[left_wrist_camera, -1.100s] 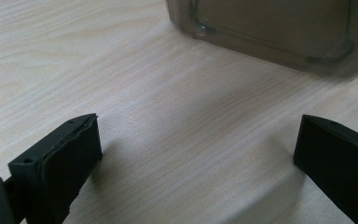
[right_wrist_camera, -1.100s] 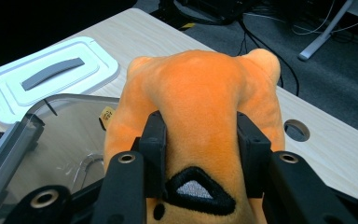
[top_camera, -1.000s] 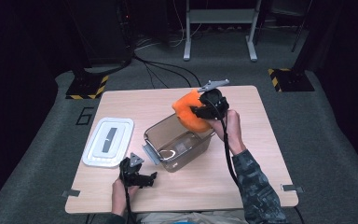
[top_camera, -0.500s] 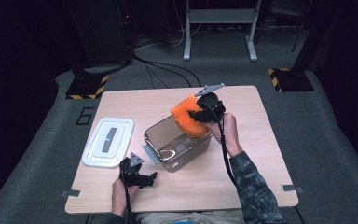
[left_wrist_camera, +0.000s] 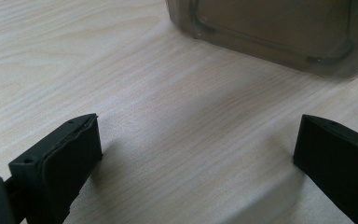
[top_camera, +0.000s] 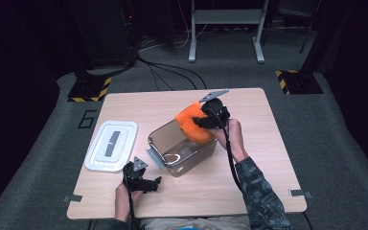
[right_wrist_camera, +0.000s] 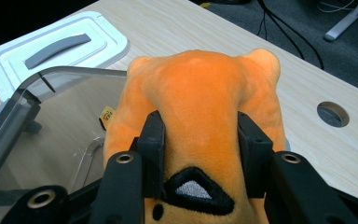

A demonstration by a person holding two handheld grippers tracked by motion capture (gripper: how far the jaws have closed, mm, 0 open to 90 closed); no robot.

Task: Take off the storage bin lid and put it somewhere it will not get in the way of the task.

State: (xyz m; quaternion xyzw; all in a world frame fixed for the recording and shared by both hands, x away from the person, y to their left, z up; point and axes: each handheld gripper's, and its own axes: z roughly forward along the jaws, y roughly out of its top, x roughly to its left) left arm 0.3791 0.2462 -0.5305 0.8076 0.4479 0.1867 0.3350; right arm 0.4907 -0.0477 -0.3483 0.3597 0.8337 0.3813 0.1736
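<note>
An orange plush toy (top_camera: pixel 192 123) hangs over the far right corner of a clear plastic box (top_camera: pixel 179 144), partly inside its rim. My right gripper (top_camera: pixel 206 120) is shut on the orange plush toy (right_wrist_camera: pixel 200 116), its two black jaws pressed into the soft body. My left gripper (top_camera: pixel 146 182) rests low on the table in front of the box, open, with bare wood between its fingers (left_wrist_camera: pixel 70 154). The clear plastic box's near wall (left_wrist_camera: pixel 279 32) shows just beyond them.
A white lid (top_camera: pixel 111 144) with a grey handle lies flat on the table left of the box. The wooden table (top_camera: pixel 268 143) has a round cable hole (right_wrist_camera: pixel 333 114) past the toy. Dark floor with cables surrounds the table.
My right gripper has carried the plush toy left and down, from above the box's far corner to over its rim. The left gripper has stayed still.
</note>
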